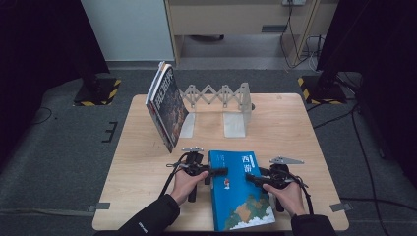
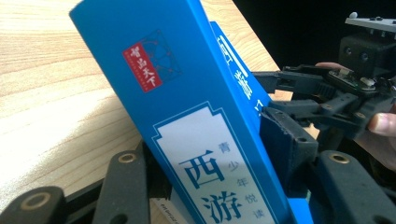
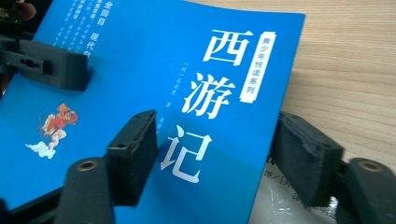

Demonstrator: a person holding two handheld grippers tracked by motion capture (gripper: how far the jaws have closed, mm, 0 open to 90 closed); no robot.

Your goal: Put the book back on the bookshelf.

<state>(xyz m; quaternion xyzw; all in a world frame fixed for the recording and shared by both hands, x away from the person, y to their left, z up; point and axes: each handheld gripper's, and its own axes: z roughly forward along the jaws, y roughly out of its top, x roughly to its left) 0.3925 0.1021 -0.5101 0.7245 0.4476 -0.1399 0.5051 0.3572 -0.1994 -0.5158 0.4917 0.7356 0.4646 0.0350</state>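
At the lower centre of the high view, a blue paperback [image 1: 240, 192], glossy, bendable and moderately heavy, is being gripped at both long edges by half-closed fingers of the left gripper [image 1: 220, 171] and right gripper [image 1: 249, 178] on the surface [image 1: 142, 162].

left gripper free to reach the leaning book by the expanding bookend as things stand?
Probably not yet. The left gripper has its fingers around the spine edge of the blue book. Past that, bare table lies between it and the leaning book, so the way looks free.
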